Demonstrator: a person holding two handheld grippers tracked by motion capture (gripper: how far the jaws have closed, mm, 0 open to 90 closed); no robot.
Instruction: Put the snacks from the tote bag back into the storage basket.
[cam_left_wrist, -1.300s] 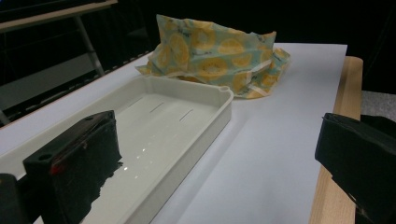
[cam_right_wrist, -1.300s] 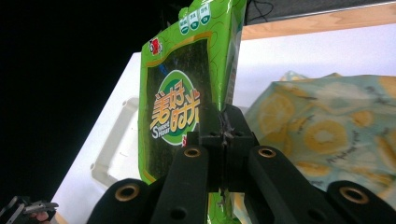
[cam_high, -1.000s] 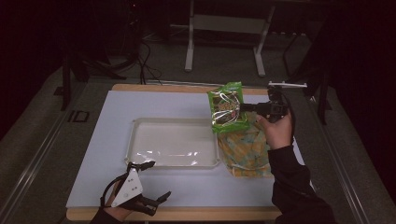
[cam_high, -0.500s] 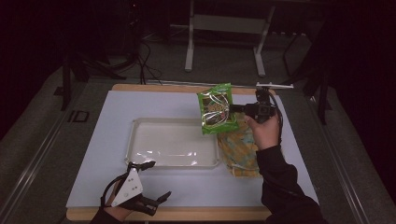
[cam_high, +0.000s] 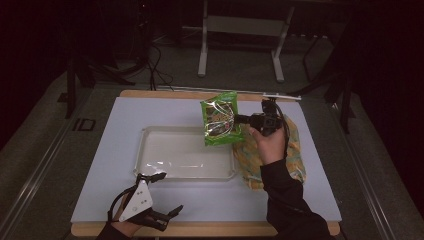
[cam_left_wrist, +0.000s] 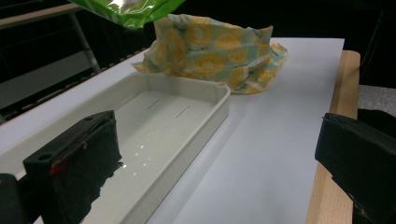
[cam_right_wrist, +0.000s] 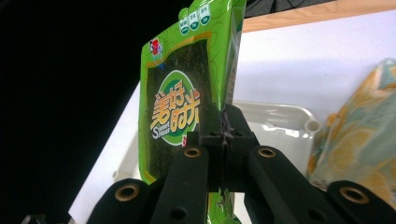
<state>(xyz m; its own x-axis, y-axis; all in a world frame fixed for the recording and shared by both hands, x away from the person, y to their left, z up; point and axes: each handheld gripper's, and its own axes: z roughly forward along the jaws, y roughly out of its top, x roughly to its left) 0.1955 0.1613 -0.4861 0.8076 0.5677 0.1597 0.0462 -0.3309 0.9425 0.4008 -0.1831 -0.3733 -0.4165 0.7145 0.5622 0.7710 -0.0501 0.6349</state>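
1. Right gripper was clamped on the edge of a green snack packet, held in the air over the right end of the white tray.
2. Left gripper sat spread wide, empty, at the table's near edge.
3. Yellow-patterned bag lay just right of the tray.

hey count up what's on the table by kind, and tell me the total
Snack packets: 2, a green packet held in the right tongs and a yellow-patterned packet on the mat
Trays: 1, a white tray
Total: 3
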